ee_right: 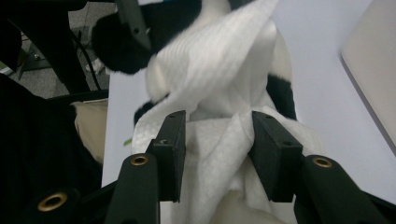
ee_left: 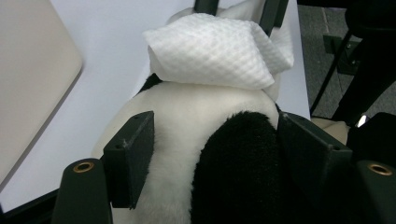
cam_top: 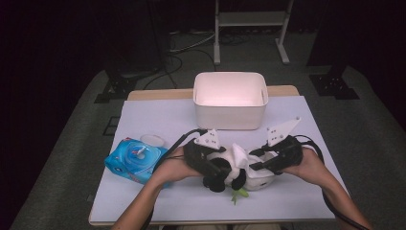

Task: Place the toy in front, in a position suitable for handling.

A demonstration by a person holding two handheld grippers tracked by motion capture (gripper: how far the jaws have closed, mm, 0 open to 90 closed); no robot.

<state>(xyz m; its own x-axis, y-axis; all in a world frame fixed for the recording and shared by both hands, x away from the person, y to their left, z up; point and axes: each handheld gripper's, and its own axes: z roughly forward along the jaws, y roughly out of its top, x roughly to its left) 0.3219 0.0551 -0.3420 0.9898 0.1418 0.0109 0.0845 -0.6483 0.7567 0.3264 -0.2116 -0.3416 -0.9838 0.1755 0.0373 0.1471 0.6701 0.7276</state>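
Wiping a plush panda (cam_top: 229, 168) with a white wet wipe (cam_top: 240, 154) looks to be the step in hand. The panda lies near the front edge of the desk (cam_top: 158, 120), about midway across, and the wipe is draped over its top. The left gripper (cam_top: 210, 168) clamps the toy from the left: in the left gripper view its jaws press into the black and white fur on either side, steadying it. The right gripper (cam_top: 258, 162) comes in from the right; in the right gripper view its jaws stand apart with the crumpled wipe (ee_right: 219, 140) lying between them, the pads not pinching it. So the wipe rests loose on the toy. The next move, I judge, calls for closing those jaws on a fold of the wipe while the left keeps the panda from sliding. Left of the panda lies a blue wet-wipe pack (cam_top: 136, 160); farther back stands an empty white bin (cam_top: 230, 99).
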